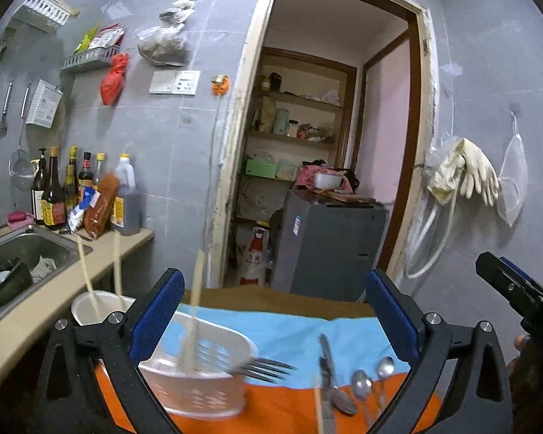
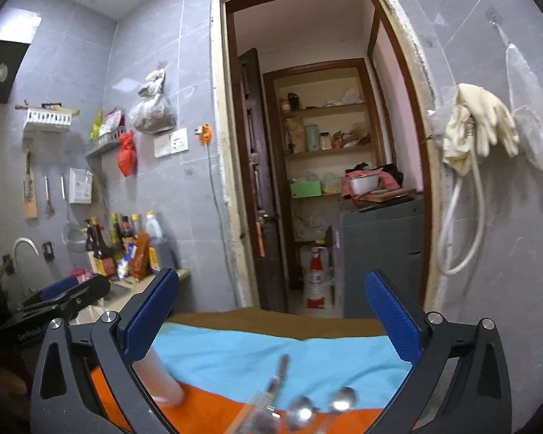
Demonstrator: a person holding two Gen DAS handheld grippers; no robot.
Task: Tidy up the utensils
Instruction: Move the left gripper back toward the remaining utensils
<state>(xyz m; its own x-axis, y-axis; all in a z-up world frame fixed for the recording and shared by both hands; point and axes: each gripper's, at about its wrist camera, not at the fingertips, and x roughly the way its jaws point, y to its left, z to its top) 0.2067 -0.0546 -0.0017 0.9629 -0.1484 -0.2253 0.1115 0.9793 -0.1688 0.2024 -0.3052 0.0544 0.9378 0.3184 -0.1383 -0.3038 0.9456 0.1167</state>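
1. The left tool (image 1: pixel 271 320) hangs above the table (image 1: pixel 278 298) with its blue pads spread wide and nothing between them.
2. The right tool (image 2: pixel 271 320) is likewise spread wide and empty, hovering over the near part of the table.
3. A white slotted basket (image 1: pixel 199 372) sits on the blue cloth (image 1: pixel 289 329) and orange cloth (image 1: pixel 282 405), below the left tool; a fork (image 1: pixel 264 369) lies tilted over its rim, tines pointing right, and a chopstick (image 1: pixel 195 311) stands in it.
4. Right of the basket, a knife (image 1: pixel 325 365), two spoons (image 1: pixel 362 385) and a loose chopstick (image 1: pixel 318 408) lie on the cloths, close together.
5. A white cup (image 1: pixel 90 307) behind the basket holds two more chopsticks.
6. A steel sink (image 1: pixel 21 249) and sauce bottles (image 1: pixel 54 195) lie to the left.
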